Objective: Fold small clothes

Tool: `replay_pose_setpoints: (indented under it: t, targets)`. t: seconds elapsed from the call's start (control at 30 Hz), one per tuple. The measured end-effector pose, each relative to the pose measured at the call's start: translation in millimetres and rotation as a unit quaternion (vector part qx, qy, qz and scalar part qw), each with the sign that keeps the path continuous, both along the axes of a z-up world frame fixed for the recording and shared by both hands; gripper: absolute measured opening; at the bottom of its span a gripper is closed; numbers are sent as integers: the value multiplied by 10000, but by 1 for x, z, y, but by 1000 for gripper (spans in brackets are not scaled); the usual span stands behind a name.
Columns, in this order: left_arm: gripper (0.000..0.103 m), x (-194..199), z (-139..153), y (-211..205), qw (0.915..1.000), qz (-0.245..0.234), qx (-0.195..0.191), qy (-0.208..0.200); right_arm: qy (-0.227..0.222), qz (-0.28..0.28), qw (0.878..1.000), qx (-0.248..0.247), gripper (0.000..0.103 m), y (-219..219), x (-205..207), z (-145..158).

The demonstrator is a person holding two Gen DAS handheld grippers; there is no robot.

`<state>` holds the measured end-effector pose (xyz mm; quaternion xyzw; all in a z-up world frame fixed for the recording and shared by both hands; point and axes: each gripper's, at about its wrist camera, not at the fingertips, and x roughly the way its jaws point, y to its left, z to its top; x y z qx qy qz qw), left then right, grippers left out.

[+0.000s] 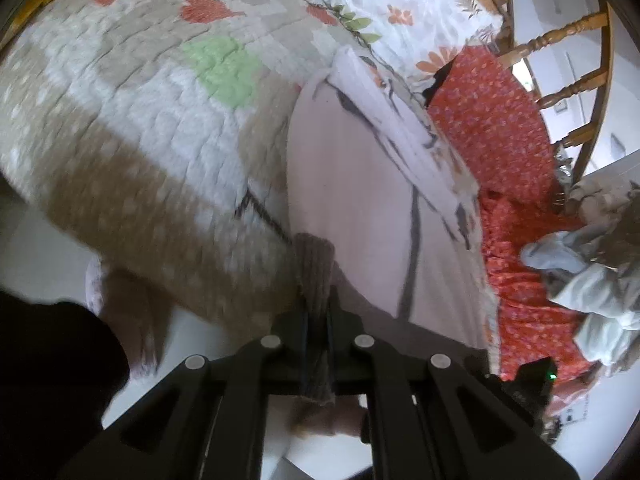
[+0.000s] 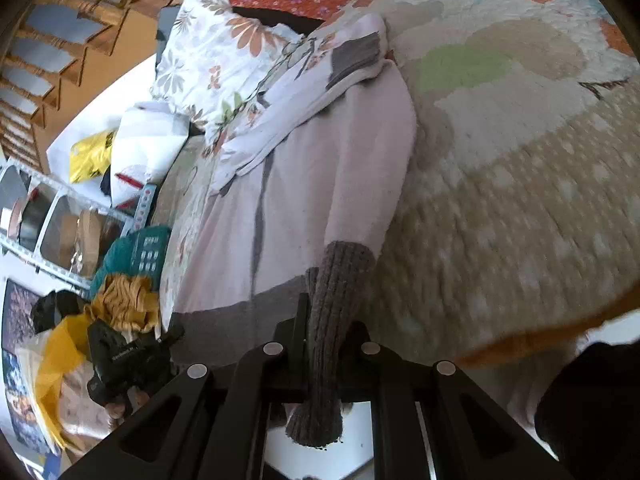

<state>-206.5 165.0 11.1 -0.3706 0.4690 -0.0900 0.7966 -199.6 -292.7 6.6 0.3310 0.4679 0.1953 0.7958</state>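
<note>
In the left wrist view, the left gripper has its fingers clamped on the grey ribbed hem of a pale pink knitted garment lying on the quilted patchwork bedspread. In the right wrist view, the right gripper pinches the same garment's other grey ribbed corner, over that bedspread.

free: bare quilt 9–12 o'clock of left gripper | blocked: pillow at 1, clothes heap at 3 | right view: garment fills 12, quilt open at 2

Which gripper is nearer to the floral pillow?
Neither clearly: the left gripper and right gripper each clamp a grey ribbed cuff at the bed's near edge, far from the floral pillow.
</note>
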Motion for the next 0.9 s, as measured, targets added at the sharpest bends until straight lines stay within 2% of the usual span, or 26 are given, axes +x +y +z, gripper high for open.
replay_pose_setpoints:
  t: [0.1, 0.23, 0.37, 0.47, 0.63, 0.77, 0.9]
  targets:
    - [6, -15, -10, 0, 9999, -15, -70, 97, 111, 109, 9999, -69, 9, 0, -14, -6]
    - [6, -5, -19, 0, 9997, -18, -74, 245, 218, 133, 9995, -169, 9, -4, -12, -11]
    - [6, 25, 0, 0, 9999, -56, 84, 64, -59, 154, 9995, -275, 9, -3, 11, 14]
    - [6, 65, 22, 0, 9997, -61, 181, -156, -375, 148, 9985, -375, 9, -2, 43, 43]
    - [6, 148, 52, -4, 9986, 46, 366, -385, -560, -158, 9973, -447, 9, -4, 109, 73]
    - [6, 208, 62, -6, 9977, 177, 436, -484, -512, -377, 9970, -433, 9, -8, 167, 82]
    - [6, 258, 58, -9, 9975, 283, 443, -476, -391, -486, 9965, -553, 9, -6, 222, 81]
